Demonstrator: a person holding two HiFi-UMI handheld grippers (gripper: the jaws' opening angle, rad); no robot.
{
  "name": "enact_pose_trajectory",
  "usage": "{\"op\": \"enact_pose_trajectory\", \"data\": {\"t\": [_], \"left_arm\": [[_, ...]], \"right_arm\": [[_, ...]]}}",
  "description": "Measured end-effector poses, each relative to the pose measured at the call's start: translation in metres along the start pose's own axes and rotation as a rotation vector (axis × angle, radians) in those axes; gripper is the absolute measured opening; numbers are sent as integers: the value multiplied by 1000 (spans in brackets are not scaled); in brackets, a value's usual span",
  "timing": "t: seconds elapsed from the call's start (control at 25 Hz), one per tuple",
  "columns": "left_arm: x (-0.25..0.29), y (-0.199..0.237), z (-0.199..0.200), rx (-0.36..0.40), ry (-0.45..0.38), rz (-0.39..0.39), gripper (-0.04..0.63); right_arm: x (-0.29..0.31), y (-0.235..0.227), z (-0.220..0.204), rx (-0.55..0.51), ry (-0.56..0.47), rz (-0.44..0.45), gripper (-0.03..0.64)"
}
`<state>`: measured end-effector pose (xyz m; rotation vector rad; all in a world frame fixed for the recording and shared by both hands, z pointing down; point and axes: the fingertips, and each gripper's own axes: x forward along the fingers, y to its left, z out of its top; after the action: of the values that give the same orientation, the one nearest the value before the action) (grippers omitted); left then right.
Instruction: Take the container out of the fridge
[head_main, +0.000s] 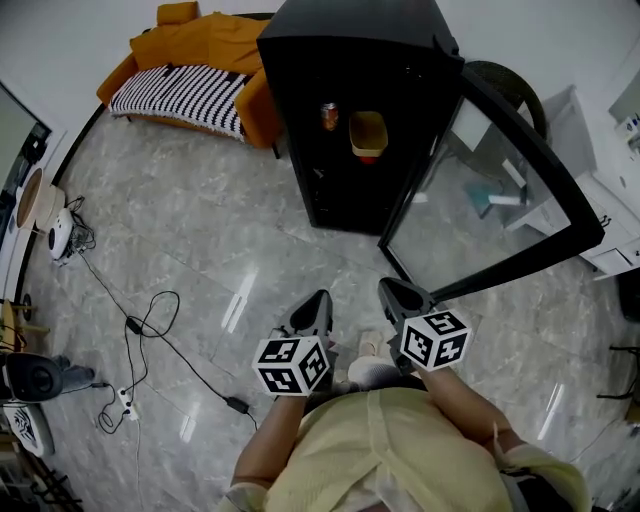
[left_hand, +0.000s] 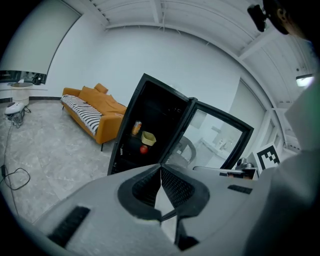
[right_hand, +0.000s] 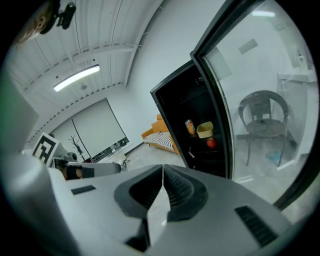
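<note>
Low in front of the person's chest, the left gripper has its jaws pressed together with nothing between them. The right gripper, just beside it, is closed and empty in the same way. Both point toward the black fridge, which stands well apart from them across the pale marble floor.

The glass door is swung wide to the person's right. On a shelf inside the dark cabinet sits the yellow container, upright, its open top showing plain yellow inside. A drinks can stands just to its left. A small red fruit lies just below the container's front edge. Beyond the fridge's left side is an orange sofa with a striped cover.
</note>
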<state>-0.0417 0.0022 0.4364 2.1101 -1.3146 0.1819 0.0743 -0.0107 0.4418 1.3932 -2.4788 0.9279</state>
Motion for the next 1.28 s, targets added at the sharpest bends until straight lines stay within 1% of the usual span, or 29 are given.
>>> {"op": "enact_pose_trajectory", "data": {"t": [0.24,0.76,1.12,1.28], "left_arm": [[29,-8,14,28,11,-1,23],[73,-6,26,16,13,34,23],[89,4,35,35,20,46,23],[99,12,41,44,25,35,23]], "right_arm": [[16,-22,14,3,14,3,29],[41,-57,33,-18,30,27,29],[72,-57,38,-71,54,59,29],[87,-62,43,-85,59,41,29]]}}
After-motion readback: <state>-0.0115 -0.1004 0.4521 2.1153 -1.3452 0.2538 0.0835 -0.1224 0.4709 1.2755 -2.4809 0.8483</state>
